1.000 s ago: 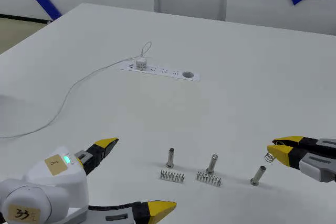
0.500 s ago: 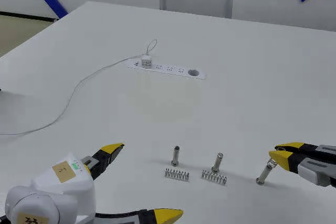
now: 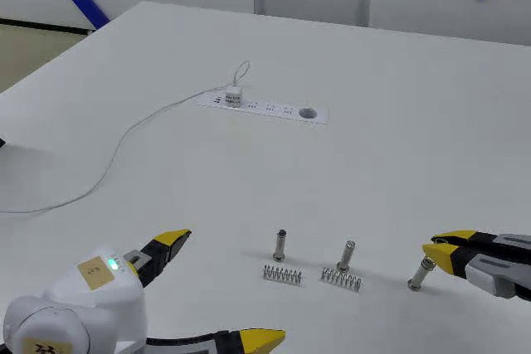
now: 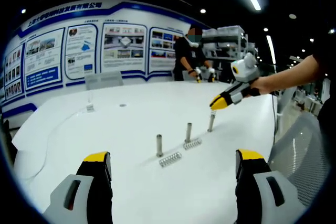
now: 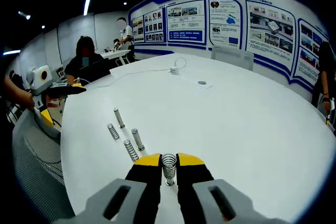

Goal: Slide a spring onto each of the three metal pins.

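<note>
Spring [image 5: 168, 165] at the rightmost pin, pinched by right gripper
Right gripper [image 5: 168, 157] is pressed onto the coil, over the rightmost pin [image 3: 421, 273], which looks tilted on the tabletop [image 3: 373, 147]. Left gripper [image 4: 173, 156] is spread wide, carrying nothing. Two loose springs [image 3: 281, 273] lie just beside the other two pins [image 3: 280, 244]. Risk: sideways drag topples the free-standing pin, or a snagged coil jumps off on release.

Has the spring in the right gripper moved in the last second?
Yes. The spring came down: before, it hung apart above the right pin; now it sits around that pin, held by the right gripper.
</note>
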